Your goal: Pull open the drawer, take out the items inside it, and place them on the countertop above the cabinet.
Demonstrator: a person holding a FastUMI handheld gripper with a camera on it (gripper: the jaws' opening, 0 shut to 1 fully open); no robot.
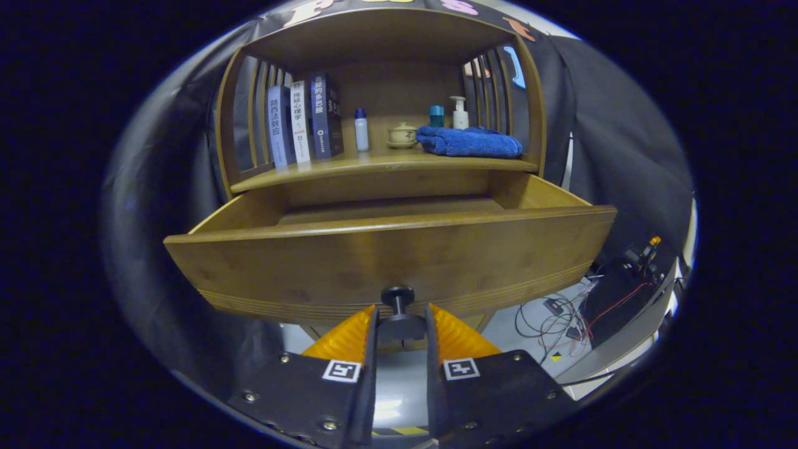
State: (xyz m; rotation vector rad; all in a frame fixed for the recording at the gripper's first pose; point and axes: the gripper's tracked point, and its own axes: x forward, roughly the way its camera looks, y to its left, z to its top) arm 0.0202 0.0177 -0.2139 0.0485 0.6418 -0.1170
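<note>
— What's on the countertop (pixel 374 165)?
— Three upright books (pixel 304 121) at one end, a small bottle (pixel 361 130), a lidded cup (pixel 402 135), a pump bottle (pixel 460 113), and a folded blue towel (pixel 469 142).

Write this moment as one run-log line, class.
phase: drawer pulled open | tongs: shut on drawer knob | drawer inside: contents hidden | countertop: books, blue towel, bottles

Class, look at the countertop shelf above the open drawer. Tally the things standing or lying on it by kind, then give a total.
Books: 3
Bottles: 2, a small capped one and a pump bottle
Lidded jar: 1
Teal cup: 1
Blue towel: 1
Total: 8

The gripper is shut on the drawer knob.
</note>
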